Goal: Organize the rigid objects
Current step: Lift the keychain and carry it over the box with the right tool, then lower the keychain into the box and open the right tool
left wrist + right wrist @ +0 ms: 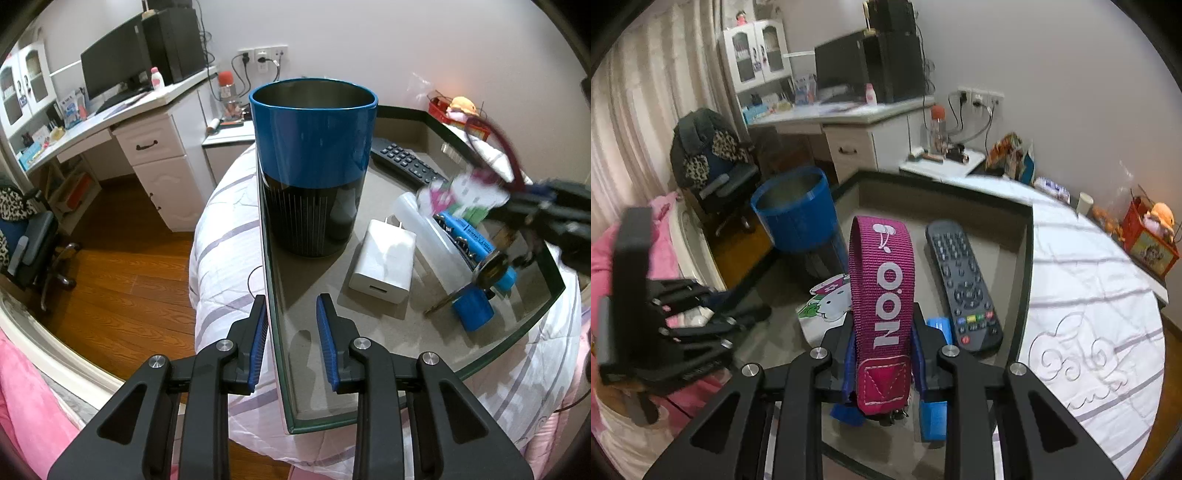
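A tall tin (314,166), blue above and black below, stands open-topped at the near left of the glass-topped table (332,369); in the right wrist view the tin (794,214) is at the left. My left gripper (291,332) hovers in front of it over the table's edge, jaws apart and empty. My right gripper (882,354) is shut on a magenta lanyard strap (882,288) with white letters. From the left wrist view, the right gripper (532,214) comes in at the right, blurred, with a key ring (491,266) and a cartoon cat tag (461,192) hanging from it.
On the table lie a white charger (384,258), a black remote (402,162), a translucent tube (424,221), a blue box (469,229) and a blue cylinder (474,308). A striped bed cover (1089,295) surrounds the table. A desk (122,122) stands behind.
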Action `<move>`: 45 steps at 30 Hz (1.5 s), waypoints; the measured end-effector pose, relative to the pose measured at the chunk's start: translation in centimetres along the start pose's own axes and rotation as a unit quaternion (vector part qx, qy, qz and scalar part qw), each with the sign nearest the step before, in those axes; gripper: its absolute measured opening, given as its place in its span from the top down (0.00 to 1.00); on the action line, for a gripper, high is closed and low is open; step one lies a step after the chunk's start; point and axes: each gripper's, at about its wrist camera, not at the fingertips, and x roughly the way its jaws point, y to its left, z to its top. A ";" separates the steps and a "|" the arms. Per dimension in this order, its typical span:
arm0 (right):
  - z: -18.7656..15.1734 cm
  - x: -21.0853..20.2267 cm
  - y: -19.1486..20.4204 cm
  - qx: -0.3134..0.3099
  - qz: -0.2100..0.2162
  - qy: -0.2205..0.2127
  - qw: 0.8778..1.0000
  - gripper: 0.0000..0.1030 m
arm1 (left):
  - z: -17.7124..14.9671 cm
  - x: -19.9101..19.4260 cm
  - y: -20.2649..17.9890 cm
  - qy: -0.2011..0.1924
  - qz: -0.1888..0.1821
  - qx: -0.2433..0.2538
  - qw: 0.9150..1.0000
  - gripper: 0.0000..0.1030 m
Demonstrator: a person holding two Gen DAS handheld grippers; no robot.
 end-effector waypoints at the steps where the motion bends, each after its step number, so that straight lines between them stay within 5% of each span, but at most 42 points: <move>1: -0.2 0.4 -0.1 0.002 -0.003 0.006 1.000 0.76 | 0.0 0.0 0.0 0.000 -0.001 0.000 1.000 0.74; 10: -1.5 2.7 0.0 0.000 0.001 0.060 0.998 0.76 | 0.0 0.1 0.1 -0.001 -0.003 0.000 1.000 0.73; 24: -1.9 3.9 -0.3 0.061 0.126 0.081 0.987 0.76 | 0.0 0.1 0.1 0.000 -0.003 0.002 1.000 0.73; 28: -1.9 2.1 -1.4 0.090 0.185 0.043 0.978 0.76 | 0.0 0.2 0.1 0.000 -0.003 0.002 1.000 0.73; 33: -1.3 -0.6 -2.1 0.079 0.158 0.003 0.984 0.76 | 0.0 0.2 0.1 -0.001 -0.002 0.004 1.000 0.73; 38: -1.5 0.5 -3.2 0.082 0.124 0.025 0.989 0.76 | 0.0 0.1 0.2 -0.001 -0.001 0.004 1.000 0.73; 45: -1.4 1.4 -0.1 0.040 0.143 0.056 0.987 0.75 | -0.1 0.0 0.1 -0.001 0.001 0.006 1.000 0.73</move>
